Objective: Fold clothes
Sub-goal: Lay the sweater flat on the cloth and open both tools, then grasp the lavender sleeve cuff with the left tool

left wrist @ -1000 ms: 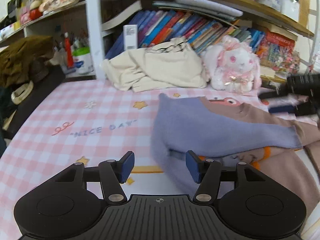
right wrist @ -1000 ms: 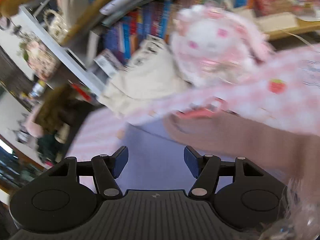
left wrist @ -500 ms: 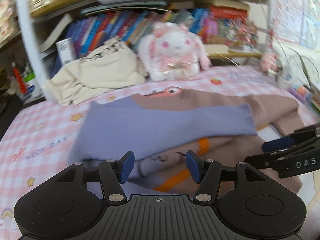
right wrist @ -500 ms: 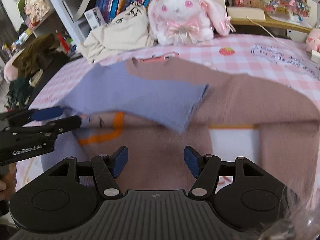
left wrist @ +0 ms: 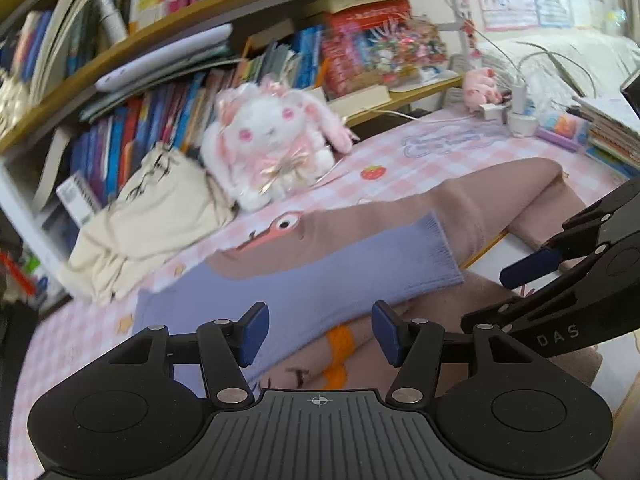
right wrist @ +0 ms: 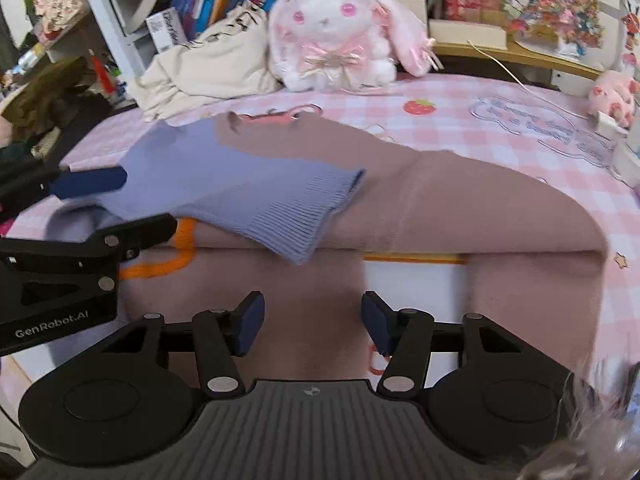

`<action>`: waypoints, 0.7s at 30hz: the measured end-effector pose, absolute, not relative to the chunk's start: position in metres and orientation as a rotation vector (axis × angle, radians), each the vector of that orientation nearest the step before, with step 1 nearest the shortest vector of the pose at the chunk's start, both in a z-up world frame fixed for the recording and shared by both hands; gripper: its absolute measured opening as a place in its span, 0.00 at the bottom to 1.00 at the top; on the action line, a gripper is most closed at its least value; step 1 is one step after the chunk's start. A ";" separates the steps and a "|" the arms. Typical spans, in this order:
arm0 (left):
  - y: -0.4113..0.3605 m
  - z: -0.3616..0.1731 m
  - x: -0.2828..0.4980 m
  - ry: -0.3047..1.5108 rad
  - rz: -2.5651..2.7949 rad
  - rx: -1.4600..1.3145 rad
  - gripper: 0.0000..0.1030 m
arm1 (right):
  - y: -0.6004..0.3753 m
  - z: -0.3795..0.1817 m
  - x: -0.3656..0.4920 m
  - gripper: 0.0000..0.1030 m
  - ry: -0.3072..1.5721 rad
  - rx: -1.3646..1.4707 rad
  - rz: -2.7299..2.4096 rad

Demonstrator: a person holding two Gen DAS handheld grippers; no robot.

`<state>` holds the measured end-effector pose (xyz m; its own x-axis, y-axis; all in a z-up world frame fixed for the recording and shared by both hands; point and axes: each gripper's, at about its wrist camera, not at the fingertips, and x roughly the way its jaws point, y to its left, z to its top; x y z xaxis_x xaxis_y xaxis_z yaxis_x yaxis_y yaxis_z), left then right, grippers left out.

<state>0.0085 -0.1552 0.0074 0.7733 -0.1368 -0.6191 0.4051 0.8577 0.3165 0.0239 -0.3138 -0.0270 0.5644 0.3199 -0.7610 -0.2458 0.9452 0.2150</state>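
Most of the pink checked tablecloth in front of you was covered by the sweater, a brownish-pink knit lying flat with its purple sleeve folded across the chest and its ribbed cuff resting on the body. Behind it, against the bookshelf, sat a rumpled cream garment and, just beside that, a white plush rabbit with pink ears. Your left gripper hovered over the sweater's left side with its blue pads spread wide and nothing between them; your right gripper was likewise parted and empty above the lower body of the sweater. Each tool showed at the edge of the other's view. A small strawberry print marked the cloth near the rabbit.
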 end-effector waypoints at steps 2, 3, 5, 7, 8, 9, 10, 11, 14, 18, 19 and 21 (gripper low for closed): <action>-0.159 0.007 0.010 0.619 -0.312 0.464 0.56 | -0.316 -0.031 0.025 0.41 0.938 0.082 0.328; -0.160 0.007 0.010 0.619 -0.316 0.467 0.56 | -0.317 -0.031 0.025 0.37 0.939 0.076 0.333; -0.163 0.006 0.011 0.617 -0.322 0.473 0.56 | -0.317 -0.032 0.024 0.24 0.944 0.067 0.349; -0.166 0.006 0.013 0.616 -0.329 0.479 0.56 | -0.317 -0.032 0.022 0.14 0.963 0.075 0.390; -0.168 0.006 0.013 0.615 -0.332 0.482 0.56 | -0.318 -0.030 0.019 0.13 0.970 0.088 0.421; -0.169 0.005 0.014 0.614 -0.336 0.485 0.56 | -0.318 -0.028 0.016 0.13 0.970 0.102 0.454; -0.170 0.005 0.015 0.614 -0.339 0.488 0.56 | -0.318 -0.026 0.012 0.13 0.971 0.106 0.482; -0.172 0.005 0.015 0.613 -0.342 0.490 0.56 | -0.317 -0.024 0.009 0.13 0.971 0.100 0.505; -0.178 0.004 0.019 0.608 -0.353 0.502 0.56 | -0.316 -0.024 0.004 0.13 0.990 0.100 0.538; -0.192 -0.002 0.025 0.609 -0.382 0.546 0.56 | -0.319 -0.027 0.002 0.13 1.013 0.120 0.550; -0.198 -0.005 0.027 0.613 -0.391 0.569 0.56 | -0.320 -0.027 0.002 0.13 1.015 0.125 0.550; -0.207 -0.012 0.029 0.622 -0.410 0.607 0.56 | -0.322 -0.028 0.001 0.13 1.020 0.128 0.551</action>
